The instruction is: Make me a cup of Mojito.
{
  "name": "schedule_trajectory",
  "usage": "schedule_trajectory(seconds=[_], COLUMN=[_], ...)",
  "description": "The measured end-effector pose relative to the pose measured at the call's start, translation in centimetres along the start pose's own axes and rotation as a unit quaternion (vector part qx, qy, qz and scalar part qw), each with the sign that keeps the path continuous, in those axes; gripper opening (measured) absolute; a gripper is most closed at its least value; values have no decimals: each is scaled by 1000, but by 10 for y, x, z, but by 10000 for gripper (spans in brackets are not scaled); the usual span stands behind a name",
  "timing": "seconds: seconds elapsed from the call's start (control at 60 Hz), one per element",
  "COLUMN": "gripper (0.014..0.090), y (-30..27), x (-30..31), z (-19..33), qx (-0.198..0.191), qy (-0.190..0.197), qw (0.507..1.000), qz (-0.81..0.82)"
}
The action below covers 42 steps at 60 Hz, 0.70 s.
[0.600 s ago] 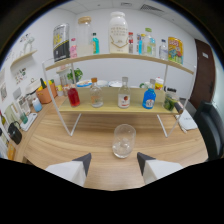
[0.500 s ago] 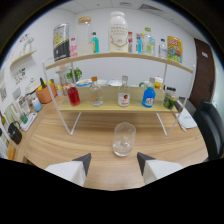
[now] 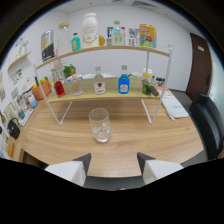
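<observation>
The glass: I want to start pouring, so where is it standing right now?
In the gripper view the glass stands on the wooden table, just ahead of the open gripper and in front of the two-tier shelf.

One clear glass (image 3: pixel 100 125) on the wooden table (image 3: pixel 150 145). One two-tier shelf (image 3: pixel 110 94). One open gripper (image 3: pixel 112 162).

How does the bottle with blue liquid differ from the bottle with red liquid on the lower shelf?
The blue-liquid bottle stands near the shelf's middle, beyond the glass; the red-liquid bottle stands toward the far end, beside the plant. The blue one looks wider. Both stand upright.
</observation>
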<state>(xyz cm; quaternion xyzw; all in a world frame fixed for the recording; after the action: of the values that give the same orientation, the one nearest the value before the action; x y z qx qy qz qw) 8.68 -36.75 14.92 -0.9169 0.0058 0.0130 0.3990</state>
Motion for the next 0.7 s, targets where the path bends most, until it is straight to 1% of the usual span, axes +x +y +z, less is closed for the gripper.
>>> schedule_trajectory(seconds=[0.133,0.267,0.35,0.483,0.567,0.667,0.7], gripper=[859,854,851,849,844,801,775], y=[-31,-74,-99,-133,-147,-157,-160], x=[45,78,93,105,113,120,122], z=[1,16,31,58,75,95,101], qx=[19,42,48,56,51,45,43], qy=[15,18,19,11,10,9,9], qw=[1000,999,999,998,999,999,999], qz=[-4,-11,-10,-10,-15,-12,-8])
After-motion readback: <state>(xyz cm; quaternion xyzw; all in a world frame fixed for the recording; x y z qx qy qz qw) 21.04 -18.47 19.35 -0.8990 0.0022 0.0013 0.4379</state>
